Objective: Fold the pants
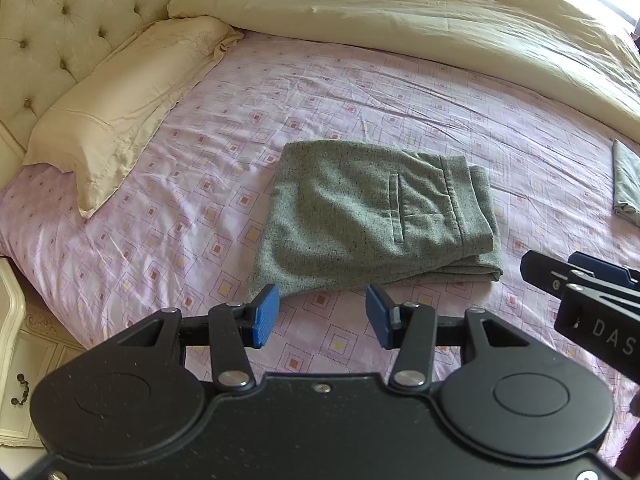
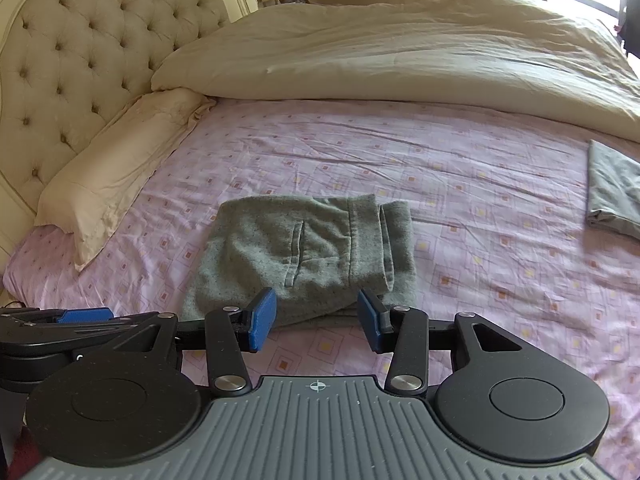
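Pants (image 1: 372, 216) lie folded on the bed (image 1: 500, 128), just beyond both empty, parted tools (image 1: 322, 316) (image 2: 316, 320); folding appears complete, withdrawal next.

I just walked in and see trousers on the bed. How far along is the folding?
Nearly done, it seems. The grey pants lie folded in a compact stack on the pink sheet. Nothing is in hand: the left gripper and right gripper stand open, empty, just short of them. At most, tidying is left.

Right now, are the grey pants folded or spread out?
Folded: the grey pants lie as a compact stacked rectangle on the pink bedsheet, layered edges showing at the right.
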Motion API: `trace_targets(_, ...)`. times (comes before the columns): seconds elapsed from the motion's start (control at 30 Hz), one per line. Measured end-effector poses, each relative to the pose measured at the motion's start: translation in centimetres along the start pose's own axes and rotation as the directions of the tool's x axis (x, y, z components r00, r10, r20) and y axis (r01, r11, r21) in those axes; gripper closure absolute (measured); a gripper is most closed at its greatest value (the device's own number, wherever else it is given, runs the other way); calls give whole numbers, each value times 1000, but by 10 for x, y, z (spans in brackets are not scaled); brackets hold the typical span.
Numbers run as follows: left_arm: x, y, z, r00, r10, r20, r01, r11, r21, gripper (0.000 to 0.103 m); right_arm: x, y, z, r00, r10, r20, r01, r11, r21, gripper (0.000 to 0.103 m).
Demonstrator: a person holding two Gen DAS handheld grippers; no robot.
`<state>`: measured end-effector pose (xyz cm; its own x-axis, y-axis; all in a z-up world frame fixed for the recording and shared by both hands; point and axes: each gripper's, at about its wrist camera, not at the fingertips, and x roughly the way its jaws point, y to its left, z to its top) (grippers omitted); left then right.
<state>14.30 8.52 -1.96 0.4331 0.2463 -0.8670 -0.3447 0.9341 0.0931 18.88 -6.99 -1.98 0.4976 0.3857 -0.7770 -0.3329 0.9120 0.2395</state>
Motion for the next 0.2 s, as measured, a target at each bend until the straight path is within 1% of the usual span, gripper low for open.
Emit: trace_targets(0.2, -1, -3, -1, 1000, 7, 6, -7, 1000, 1, 47, 0, -4, -1, 1000, 4, -7, -4, 1000, 5, 59)
